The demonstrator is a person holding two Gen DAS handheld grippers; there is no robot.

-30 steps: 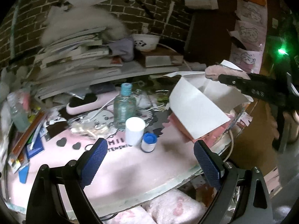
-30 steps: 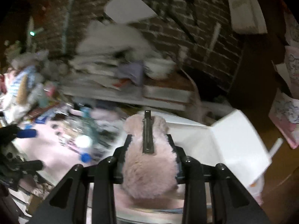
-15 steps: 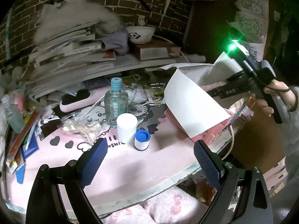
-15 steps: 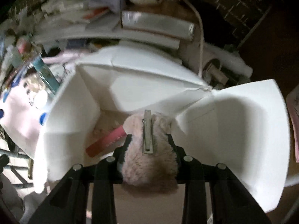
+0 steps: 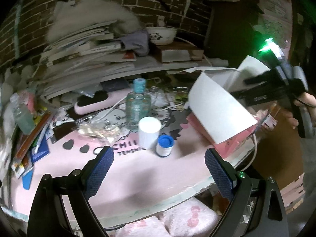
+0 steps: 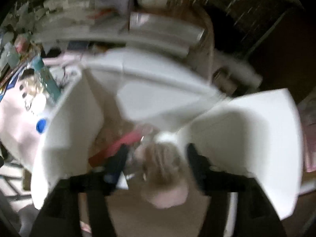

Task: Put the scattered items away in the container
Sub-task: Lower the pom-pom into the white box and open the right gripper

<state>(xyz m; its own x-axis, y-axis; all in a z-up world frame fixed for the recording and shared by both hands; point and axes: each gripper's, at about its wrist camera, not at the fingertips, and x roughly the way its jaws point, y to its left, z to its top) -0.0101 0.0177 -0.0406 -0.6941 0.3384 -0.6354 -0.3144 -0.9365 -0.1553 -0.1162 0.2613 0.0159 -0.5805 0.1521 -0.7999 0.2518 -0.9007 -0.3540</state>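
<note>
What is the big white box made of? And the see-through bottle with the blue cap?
The white box looks like thin cardboard with a smooth matte finish: its flaps fold along creases and bend a little. The bottle is probably clear plastic, though glass is possible: you can see through it, and it shines. Its cap looks like plastic with ridges.

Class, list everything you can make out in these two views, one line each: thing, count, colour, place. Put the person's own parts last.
box: one, white, flaps open, right of desk
fluffy hair clip: one, pale pink, inside box
clear bottle: one, blue cap, mid desk
white cup: one, before bottle
small jar: one, blue lid, beside cup
panda bowl: one, white, back shelf
books: stack, pale, back left
left hand-held gripper: open, empty, above desk mat
right hand-held gripper: open, over box
</note>
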